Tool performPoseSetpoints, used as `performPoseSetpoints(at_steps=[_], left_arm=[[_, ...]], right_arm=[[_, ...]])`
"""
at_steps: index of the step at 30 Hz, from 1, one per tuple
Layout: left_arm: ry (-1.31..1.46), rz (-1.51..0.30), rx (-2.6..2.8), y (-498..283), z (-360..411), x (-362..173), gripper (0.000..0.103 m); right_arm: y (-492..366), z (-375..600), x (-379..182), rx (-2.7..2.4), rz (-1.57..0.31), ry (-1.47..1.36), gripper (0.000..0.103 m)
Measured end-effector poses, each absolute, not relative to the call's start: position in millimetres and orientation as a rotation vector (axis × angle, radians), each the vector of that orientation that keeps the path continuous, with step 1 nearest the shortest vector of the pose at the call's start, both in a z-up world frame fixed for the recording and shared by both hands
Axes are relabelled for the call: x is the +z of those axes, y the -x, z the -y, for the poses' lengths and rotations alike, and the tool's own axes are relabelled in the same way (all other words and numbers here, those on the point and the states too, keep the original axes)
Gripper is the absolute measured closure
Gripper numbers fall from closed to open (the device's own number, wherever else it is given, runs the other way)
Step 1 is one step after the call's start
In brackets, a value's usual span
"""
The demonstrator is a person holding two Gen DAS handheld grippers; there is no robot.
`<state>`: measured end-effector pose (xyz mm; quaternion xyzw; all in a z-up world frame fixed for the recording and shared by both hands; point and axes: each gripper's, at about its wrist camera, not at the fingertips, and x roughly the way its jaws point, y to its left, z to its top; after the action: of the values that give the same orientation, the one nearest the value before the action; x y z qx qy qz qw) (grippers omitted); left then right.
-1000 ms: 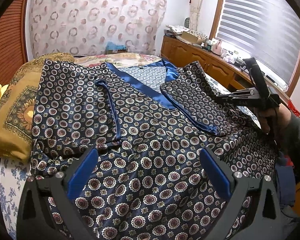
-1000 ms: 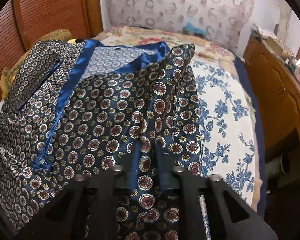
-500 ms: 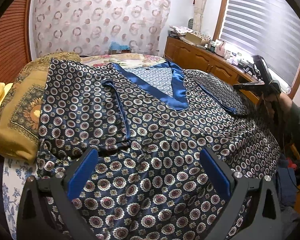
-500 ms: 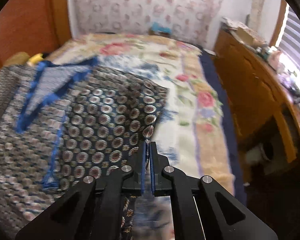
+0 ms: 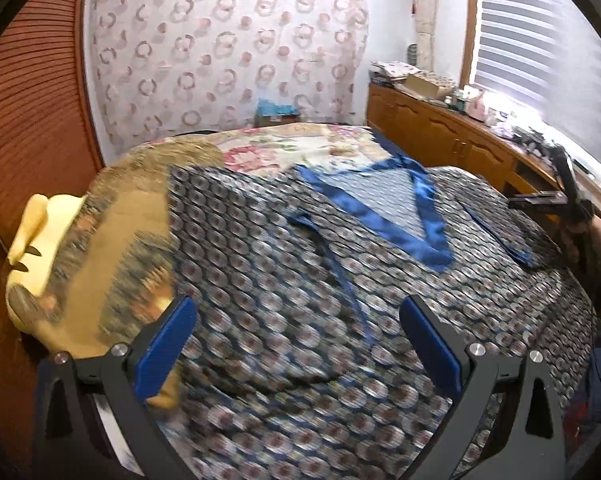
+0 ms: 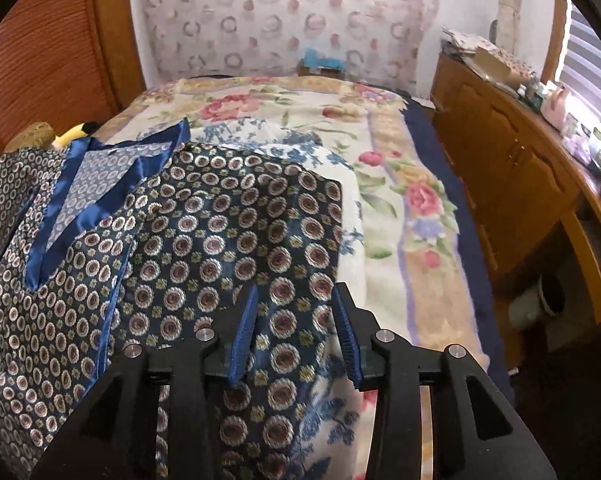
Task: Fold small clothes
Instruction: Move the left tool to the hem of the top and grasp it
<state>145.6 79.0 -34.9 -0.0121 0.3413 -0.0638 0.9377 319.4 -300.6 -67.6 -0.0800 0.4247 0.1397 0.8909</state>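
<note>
Sleeve: moving from folded over the middle of the shirt, a moment ago, to lying spread out flat toward the right side of the bed; the sleeve (image 6: pixel 236 232) is now resting on the flowery blanket (image 6: pixel 416 200).
Bed: it is carrying everything; the blanket is covering it, and a wooden cabinet (image 6: pixel 512 184) is standing beside it on the right.
Shirt: the dark shirt (image 5: pixel 300 280) with little circles is lying open across the bed, front up, with its shiny blue collar (image 5: pixel 396 224) pointing at the far wall.
Yellow cloth: a yellow cloth (image 5: pixel 112 264) is sitting just beside the shirt on its left side, touching its edge.
Right claw: the right claw (image 6: pixel 296 316) is opening up now; a moment ago it was pinching the sleeve cloth tight. The cloth is lying under and between the blue pads (image 6: pixel 242 332), but they are not squeezing it.
Left claw: the left claw (image 5: pixel 300 344) is spread wide and holding nothing; it is hanging over the bottom part of the shirt, and this view is blurry.
Meaning for the job: the shirt is looking spread out and ready, but no fold is made yet. I think the folding is only getting started.
</note>
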Motion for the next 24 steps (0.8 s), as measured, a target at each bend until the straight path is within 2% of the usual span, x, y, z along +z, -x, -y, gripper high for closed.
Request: performPoseSetpoints(at_steps=[3,13,18,22,24], left_arm=[[0.012,-0.701,-0.101,-162.6,-92.1,-31.8,0.001],[-0.005,-0.737,-0.028,-217.6,-119.5,-34.3,0.001],[-0.006,-0.754,-0.018,-237.0,-125.9,-39.0,0.001],[-0.027,-0.776,-0.018,-250.0,-127.5,-41.1,0.006],[-0.019,-0.788,-0.036,-253.0,-129.6,-42.0,0.014]], right_arm=[[-326.5,299.2,-72.0,0.285,-0.879,0.178,0.052],[-339.3,297.8,-85.6,0.330,-0.889,0.192,0.051],[-336.4,298.3,-87.2,0.336,-0.871,0.181,0.046],[-335.9,298.7,-89.2,0.341,-0.873,0.178,0.042],[-336.0,298.7,-89.9,0.343,-0.874,0.178,0.041]])
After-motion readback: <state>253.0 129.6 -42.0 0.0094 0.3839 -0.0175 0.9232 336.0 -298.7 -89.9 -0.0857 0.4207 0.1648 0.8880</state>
